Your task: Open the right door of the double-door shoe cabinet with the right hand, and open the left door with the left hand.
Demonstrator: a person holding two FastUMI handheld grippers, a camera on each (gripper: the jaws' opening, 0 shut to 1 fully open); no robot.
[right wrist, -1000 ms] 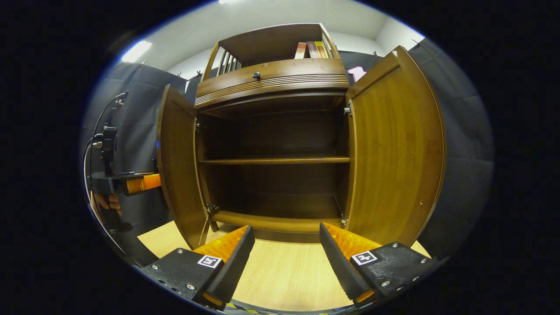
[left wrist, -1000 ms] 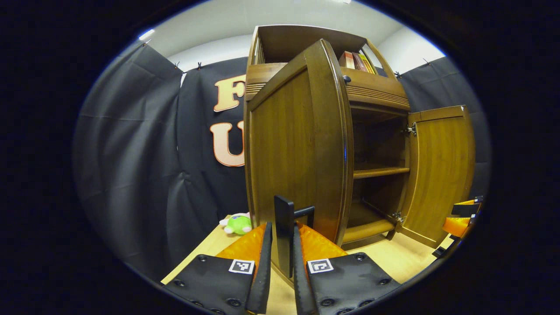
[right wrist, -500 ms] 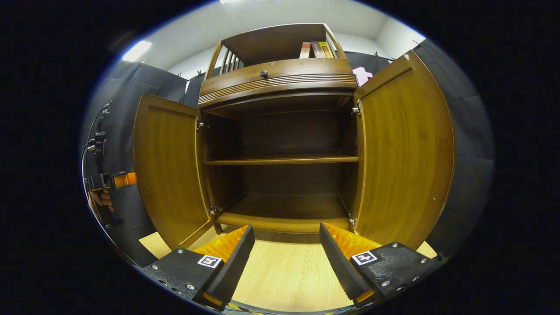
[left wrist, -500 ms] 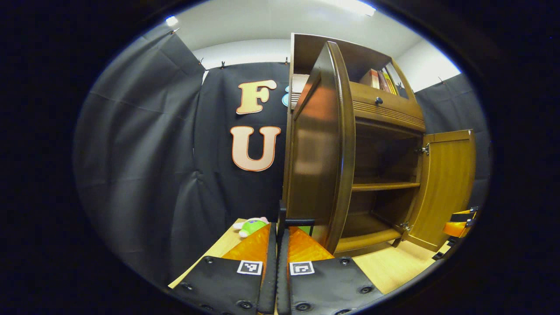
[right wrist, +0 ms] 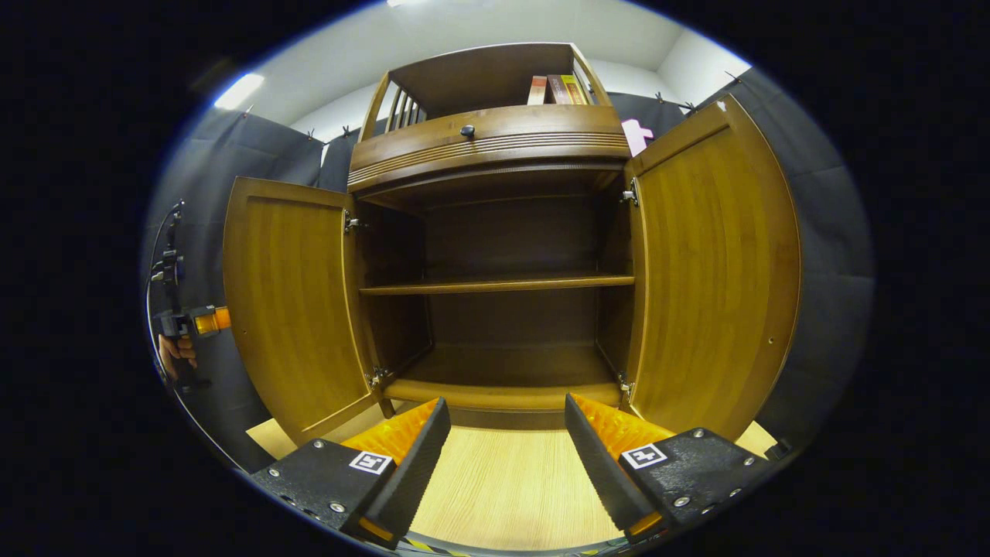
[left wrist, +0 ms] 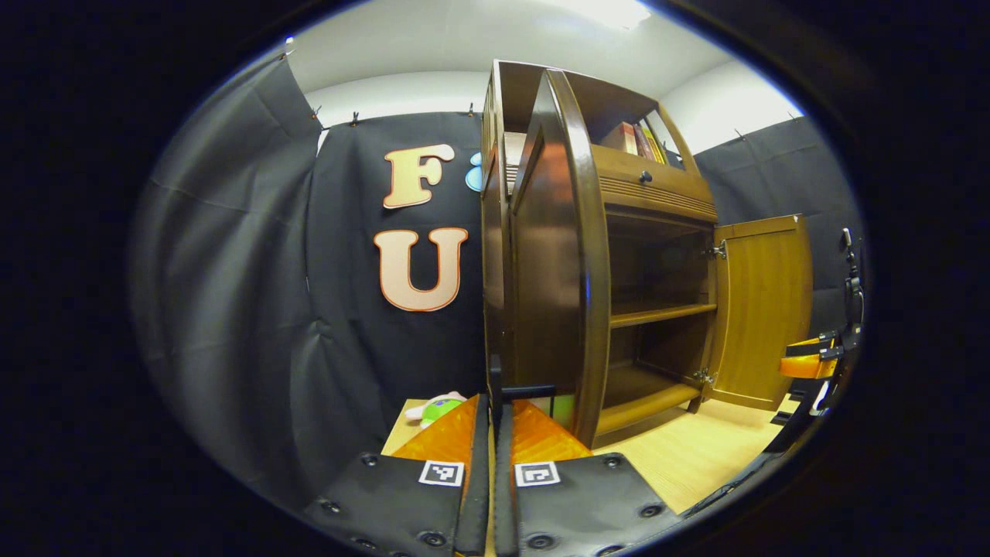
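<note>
We see the cabinet (right wrist: 495, 232) on the table (right wrist: 503, 487) with both doors swung wide; left door (right wrist: 290, 298) and right door (right wrist: 711, 271) stand out from an empty interior with one shelf (right wrist: 495, 285); left gripper (left wrist: 493, 433) has its jaws closed on the left door's handle (left wrist: 526, 389); right gripper (right wrist: 506, 441) hangs before the opening, jaws apart, holding nothing; a green plush toy (left wrist: 435, 408) lies beside the cabinet.
</note>
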